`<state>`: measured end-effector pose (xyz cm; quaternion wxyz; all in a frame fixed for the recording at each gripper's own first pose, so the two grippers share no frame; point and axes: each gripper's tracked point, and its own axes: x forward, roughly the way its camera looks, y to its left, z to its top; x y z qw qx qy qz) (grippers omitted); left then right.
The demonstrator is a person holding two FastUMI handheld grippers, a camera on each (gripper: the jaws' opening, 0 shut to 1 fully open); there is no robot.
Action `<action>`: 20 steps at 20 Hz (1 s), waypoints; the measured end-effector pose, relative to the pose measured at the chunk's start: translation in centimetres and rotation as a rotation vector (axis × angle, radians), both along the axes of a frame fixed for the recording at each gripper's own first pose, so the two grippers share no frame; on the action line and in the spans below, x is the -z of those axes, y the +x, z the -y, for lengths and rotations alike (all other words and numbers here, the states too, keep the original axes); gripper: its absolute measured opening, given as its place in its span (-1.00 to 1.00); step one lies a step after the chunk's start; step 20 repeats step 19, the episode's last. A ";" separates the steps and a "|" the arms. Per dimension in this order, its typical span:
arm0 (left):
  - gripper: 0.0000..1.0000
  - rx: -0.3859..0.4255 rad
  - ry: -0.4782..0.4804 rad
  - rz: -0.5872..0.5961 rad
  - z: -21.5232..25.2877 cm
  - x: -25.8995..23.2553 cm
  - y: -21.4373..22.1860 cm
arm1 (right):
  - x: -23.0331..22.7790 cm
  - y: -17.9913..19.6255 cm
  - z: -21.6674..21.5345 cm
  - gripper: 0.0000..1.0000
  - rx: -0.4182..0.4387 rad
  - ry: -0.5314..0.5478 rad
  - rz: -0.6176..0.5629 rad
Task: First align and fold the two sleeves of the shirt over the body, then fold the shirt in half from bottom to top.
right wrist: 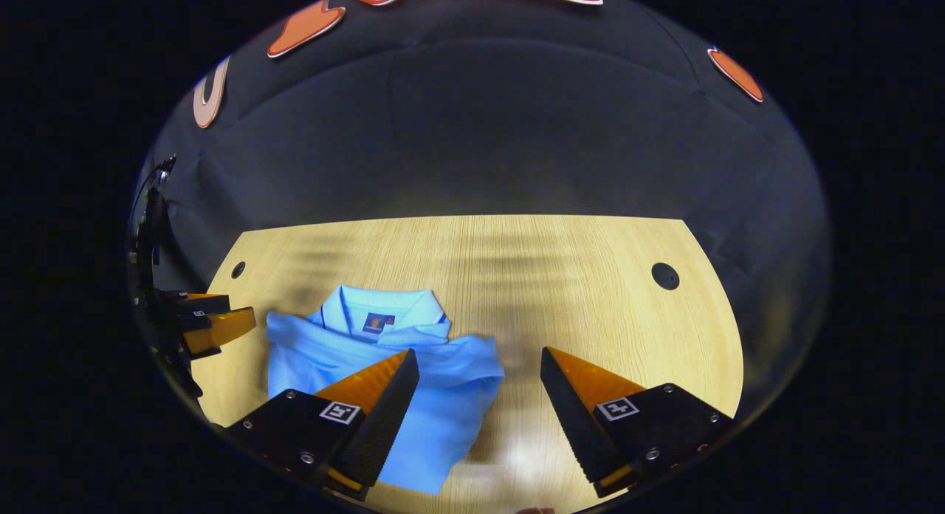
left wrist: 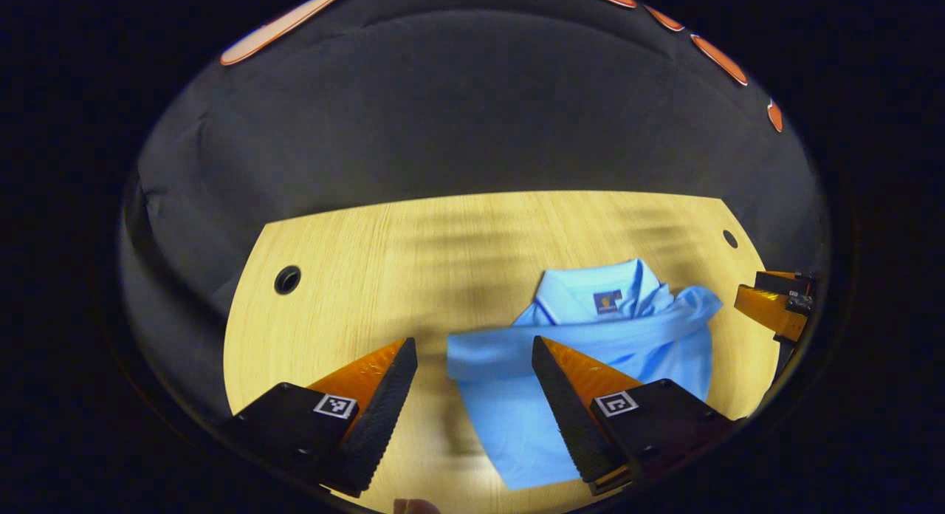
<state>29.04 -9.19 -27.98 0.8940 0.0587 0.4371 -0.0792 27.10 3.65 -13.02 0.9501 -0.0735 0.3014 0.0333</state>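
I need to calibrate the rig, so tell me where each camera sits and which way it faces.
Left gripper view: rides the left tool, facing the wall over the table; its open fingers straddle the shirt's edge.
Right gripper view: rides the right tool, same heading; open fingers over the shirt's other edge.
Shared: shirt, table, wall, and each other's tool at the edge.

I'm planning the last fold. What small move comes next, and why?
Probably lower both open grippers, left and right, to the shirt's bottom hem: both sleeves already lie across the body, neither gripper holds anything, and the bottom-to-top fold isn't done.
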 end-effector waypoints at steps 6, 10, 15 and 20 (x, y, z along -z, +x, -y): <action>0.97 -0.077 0.023 0.296 -3.0 -10.1 -2.1 | -4.6 -4.0 -0.6 1.00 -0.028 0.015 0.099; 0.96 -0.061 -0.021 0.563 -2.3 -22.4 -6.7 | -11.6 -9.0 -1.5 1.00 -0.084 0.024 0.304; 1.00 0.000 -0.115 0.815 -1.0 -32.5 -15.8 | -18.1 -17.6 -2.4 0.99 -0.138 0.071 0.546; 1.00 0.038 -0.154 0.871 -0.6 -34.7 -19.2 | -19.0 -23.2 -2.5 0.99 -0.131 0.115 0.615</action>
